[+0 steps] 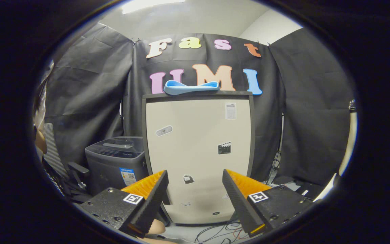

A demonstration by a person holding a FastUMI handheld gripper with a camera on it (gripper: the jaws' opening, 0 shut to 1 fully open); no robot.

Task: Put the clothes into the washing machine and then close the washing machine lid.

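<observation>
Nearest the camera: the gripper [195, 189], its two fingers spread well apart with nothing between them.
Between the fingers: the lower front of a tall cream-coloured cabinet with a dark frame [198, 152], standing upright just beyond the fingertips.
Under the gripper: a tangle of thin cables on the floor [220, 234] by the cabinet's foot.
Cabinet front: several small stickers [224, 148] scattered across the pale panel.
Left of the cabinet: a small dark grey top-loading washing machine [115, 162], its lid down and flat, its side touching or just beside the cabinet's frame; a label sits on its front.
Further left: a dark office chair with a ribbed grey back [54, 156], beside the washer.
Top of the cabinet: a light blue folded piece of clothing [191, 87] lying along the upper edge, well above the washing machine.
Behind everything: black cloth booth wall [90, 88], hanging in folds.
</observation>
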